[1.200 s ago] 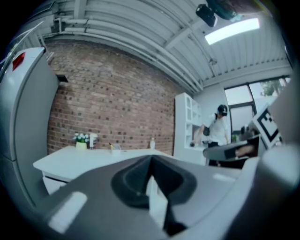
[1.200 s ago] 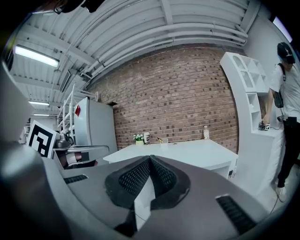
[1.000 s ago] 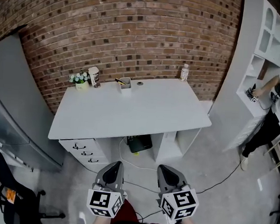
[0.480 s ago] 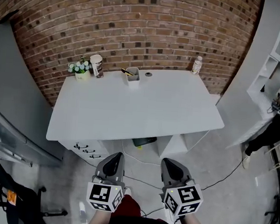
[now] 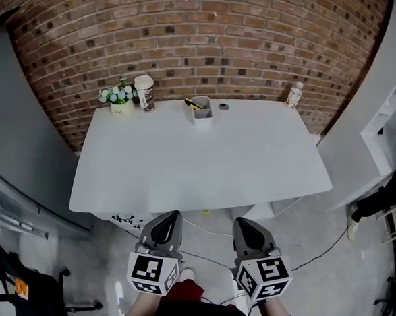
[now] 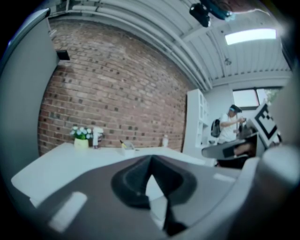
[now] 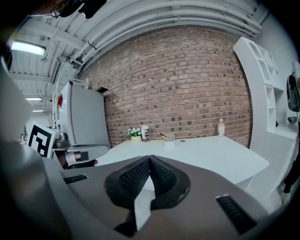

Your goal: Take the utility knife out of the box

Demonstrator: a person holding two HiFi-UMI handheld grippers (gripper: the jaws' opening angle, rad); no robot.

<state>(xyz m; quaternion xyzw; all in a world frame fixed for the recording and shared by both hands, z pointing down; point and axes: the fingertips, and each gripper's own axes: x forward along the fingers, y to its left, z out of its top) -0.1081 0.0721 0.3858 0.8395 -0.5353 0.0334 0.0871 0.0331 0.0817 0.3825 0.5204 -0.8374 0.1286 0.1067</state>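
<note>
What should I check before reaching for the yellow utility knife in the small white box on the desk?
1. The small white open box is in view at the back of the white desk: ok.
2. The yellow-and-black utility knife sticks out of the box top: ok.
3. The left gripper and right gripper are empty: ok.
4. Jaws open for a grasp: not ok, both pairs are shut.
5. Grippers over the desk: not ok, both are short of its near edge.
6. Knife blade retracted: cannot tell.
</note>
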